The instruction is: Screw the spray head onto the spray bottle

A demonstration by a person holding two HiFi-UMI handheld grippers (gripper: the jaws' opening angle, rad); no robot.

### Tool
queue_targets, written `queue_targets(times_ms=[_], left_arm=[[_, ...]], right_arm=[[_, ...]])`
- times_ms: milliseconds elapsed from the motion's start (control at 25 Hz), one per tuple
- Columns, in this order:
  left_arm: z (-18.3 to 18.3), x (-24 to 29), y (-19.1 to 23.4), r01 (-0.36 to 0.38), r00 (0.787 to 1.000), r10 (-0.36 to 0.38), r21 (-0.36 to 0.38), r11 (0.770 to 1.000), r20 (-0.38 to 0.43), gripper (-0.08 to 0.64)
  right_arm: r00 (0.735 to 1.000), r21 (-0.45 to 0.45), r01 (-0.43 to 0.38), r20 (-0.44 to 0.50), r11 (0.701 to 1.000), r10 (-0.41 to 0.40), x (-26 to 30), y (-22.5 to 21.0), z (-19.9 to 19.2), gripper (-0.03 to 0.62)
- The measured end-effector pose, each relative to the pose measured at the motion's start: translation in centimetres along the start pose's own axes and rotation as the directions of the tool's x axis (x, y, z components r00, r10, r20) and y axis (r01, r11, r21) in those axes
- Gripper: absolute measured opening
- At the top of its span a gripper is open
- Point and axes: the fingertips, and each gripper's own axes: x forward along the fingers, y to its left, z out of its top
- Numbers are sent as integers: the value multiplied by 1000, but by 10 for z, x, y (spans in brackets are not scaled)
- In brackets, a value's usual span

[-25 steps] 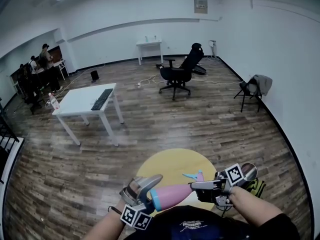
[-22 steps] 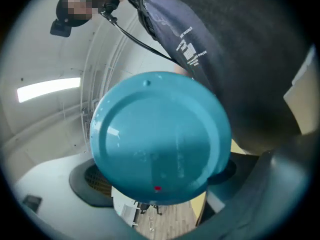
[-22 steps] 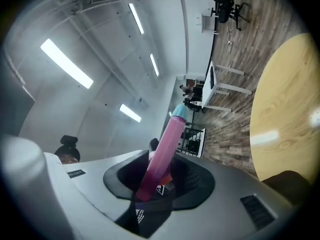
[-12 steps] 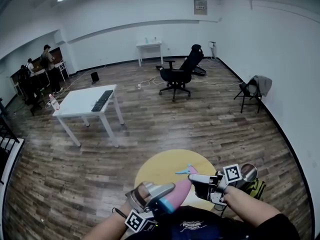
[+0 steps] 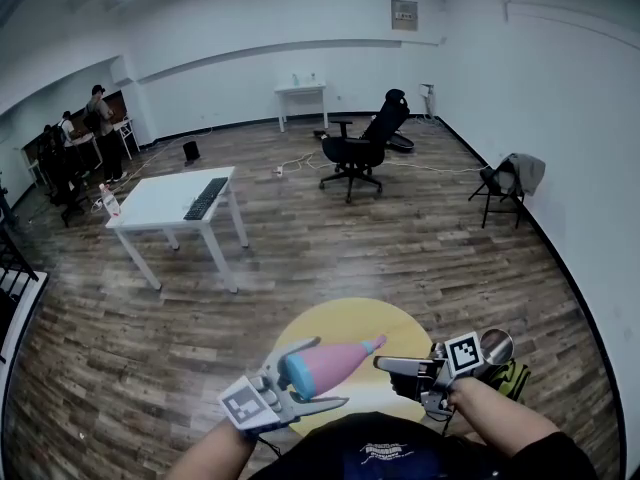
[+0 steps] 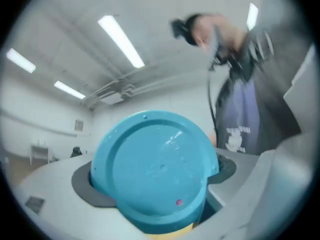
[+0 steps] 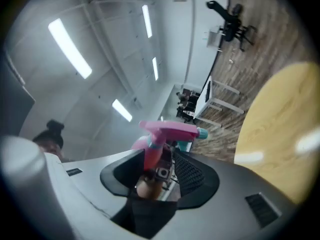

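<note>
The left gripper (image 5: pixel 312 376) is held low at the near left, above a round yellow table (image 5: pixel 345 326) that is set on a wood-plank floor (image 5: pixel 400 248). At the far left of the room, people (image 5: pixel 95 118) are seen standing by desks. Nearer the middle, a white table (image 5: pixel 160 206) is placed with a dark keyboard (image 5: pixel 204 198) on it, and a small white table (image 5: pixel 300 90) stands against the back wall. A black office chair (image 5: pixel 362 146) is seen to the right of that, and a folding chair (image 5: pixel 508 176) draped with a garment stands by the right wall. The spray bottle (image 5: pixel 328 365), pink with a blue base (image 6: pixel 155 169), is held lying over above the yellow table, its neck pointed right. The left gripper's jaws are closed on its lower body, the base being turned towards that gripper's camera. The spray head (image 7: pixel 167 130), pink with a teal nozzle, is seated on the bottle's neck. The right gripper (image 5: pixel 388 368) is held just beside it with its jaws apart, the head's stem lying between the pads (image 7: pixel 196 176); whether it is touched by them cannot be made out.
</note>
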Motion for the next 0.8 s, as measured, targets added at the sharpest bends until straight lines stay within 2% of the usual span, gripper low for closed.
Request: queue_targets(times_ms=[40,80,120,200,240,280,320,400,440,560,600,640,720,760,800], left_arm=[[3,-12,19,-33,996,47,-196,980,70,517],[3,-23,34,-42,990,87,-348,936,115,517],[0,-32,43,-33,984,108,-458,888,139,517],[-7,-38,45,23,981,96,-593,805,168,517],[-10,-36,42,56,981,73,-627,777,179,517],[-11,-32,36,88,982,44,-643,761,186,517],[-12,-27,30,117,982,10,-646,754,190,517],[-11,-17,14,177,978,-61,-635,752,201,517],[-9,-13,6,210,973,-94,-630,747,213,517],[-2,-10,-6,294,951,-158,-619,728,265,517],[0,-11,-8,311,945,-173,-605,733,277,517],[3,-11,-11,322,942,-191,-581,748,277,518],[8,-9,-21,332,941,-242,-499,801,238,518],[5,-9,-26,315,948,-262,-431,846,179,517],[-5,-8,-27,263,965,-255,-319,910,69,515]], right_arm=[[998,-116,24,-61,993,-31,-3,4,-6,220],[991,-256,52,-103,965,-81,-8,9,-8,250],[984,-402,84,-113,912,-140,-12,14,-7,265],[967,-639,134,-84,758,-242,-14,22,0,304],[959,-711,141,-76,689,-274,-10,25,2,330],[952,-752,134,-82,646,-293,-4,27,1,365],[947,-765,119,-103,633,-303,3,27,-3,371],[939,-750,88,-156,655,-306,11,22,-14,377],[938,-739,72,-179,670,-298,12,20,-20,295],[949,-715,-3,-222,699,-224,11,30,-33,150],[956,-695,-21,-224,719,-190,11,36,-32,147],[962,-664,-36,-225,747,-154,11,42,-30,146],[965,-595,-81,-249,800,-88,10,52,-27,141],[962,-556,-110,-269,824,-53,8,56,-28,141],[959,-508,-141,-284,850,-11,6,60,-30,141]])
